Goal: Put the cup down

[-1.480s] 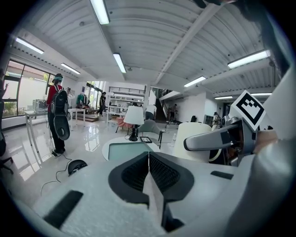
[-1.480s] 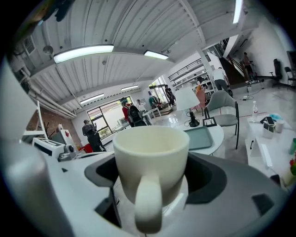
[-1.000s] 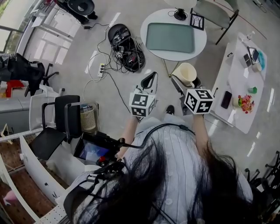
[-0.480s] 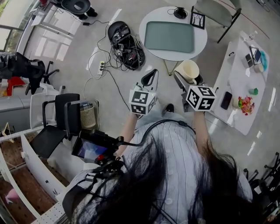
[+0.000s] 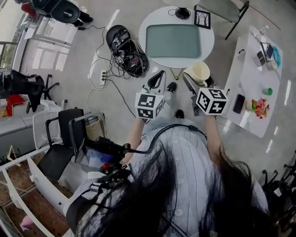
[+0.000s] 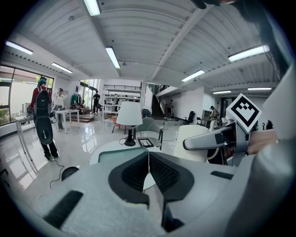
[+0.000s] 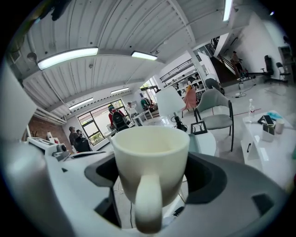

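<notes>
A cream cup [image 5: 200,72] with a handle is held above the floor, just off the near right edge of the round white table [image 5: 209,40]. My right gripper [image 5: 198,79] is shut on it. In the right gripper view the cup [image 7: 150,157] stands upright between the jaws with its handle towards the camera, my right gripper [image 7: 150,178] closing on its sides. My left gripper [image 5: 157,78] hangs to the cup's left, short of the table, shut with nothing in it. Seen from my left gripper [image 6: 148,170], the jaws meet, and the cup [image 6: 189,143] shows at the right.
A grey-green mat [image 5: 173,40] lies on the round table, with a small picture frame [image 5: 202,18] and a lamp base [image 5: 182,13] behind it. A white rectangular table [image 5: 252,88] with small items stands at the right. Cables and a dark bag [image 5: 124,46] lie on the floor at the left.
The person has stepped towards the round table. Both grippers and the cup are now closer to its near edge. Both grips are unchanged.
</notes>
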Motion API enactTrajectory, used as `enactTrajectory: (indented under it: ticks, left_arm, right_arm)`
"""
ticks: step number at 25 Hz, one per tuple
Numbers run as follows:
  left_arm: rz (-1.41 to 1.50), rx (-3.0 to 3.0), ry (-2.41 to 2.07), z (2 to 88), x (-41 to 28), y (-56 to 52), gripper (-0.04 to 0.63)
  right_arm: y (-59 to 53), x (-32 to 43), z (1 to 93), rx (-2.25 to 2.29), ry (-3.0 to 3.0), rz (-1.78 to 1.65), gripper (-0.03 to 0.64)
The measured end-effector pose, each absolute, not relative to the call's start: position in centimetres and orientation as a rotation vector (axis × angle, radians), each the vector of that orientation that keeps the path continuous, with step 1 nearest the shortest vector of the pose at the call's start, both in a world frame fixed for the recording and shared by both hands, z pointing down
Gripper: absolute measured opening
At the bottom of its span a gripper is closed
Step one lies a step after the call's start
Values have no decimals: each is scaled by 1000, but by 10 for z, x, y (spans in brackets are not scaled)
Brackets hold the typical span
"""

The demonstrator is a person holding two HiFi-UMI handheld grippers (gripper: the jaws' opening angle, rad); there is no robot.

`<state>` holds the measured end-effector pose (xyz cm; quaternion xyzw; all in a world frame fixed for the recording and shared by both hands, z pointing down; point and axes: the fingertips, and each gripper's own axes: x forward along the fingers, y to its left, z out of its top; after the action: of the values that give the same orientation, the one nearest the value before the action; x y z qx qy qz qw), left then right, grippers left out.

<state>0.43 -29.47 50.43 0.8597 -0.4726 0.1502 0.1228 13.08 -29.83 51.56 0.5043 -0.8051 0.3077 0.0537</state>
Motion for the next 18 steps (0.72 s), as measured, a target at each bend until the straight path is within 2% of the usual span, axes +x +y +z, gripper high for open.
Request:
enactTrajectory:
  ticks: [18]
  left_arm:
    - [516,2540,-1182,536,8,-423,18]
  right_arm:
    - [-412,151,575,1724,-2235,952,399]
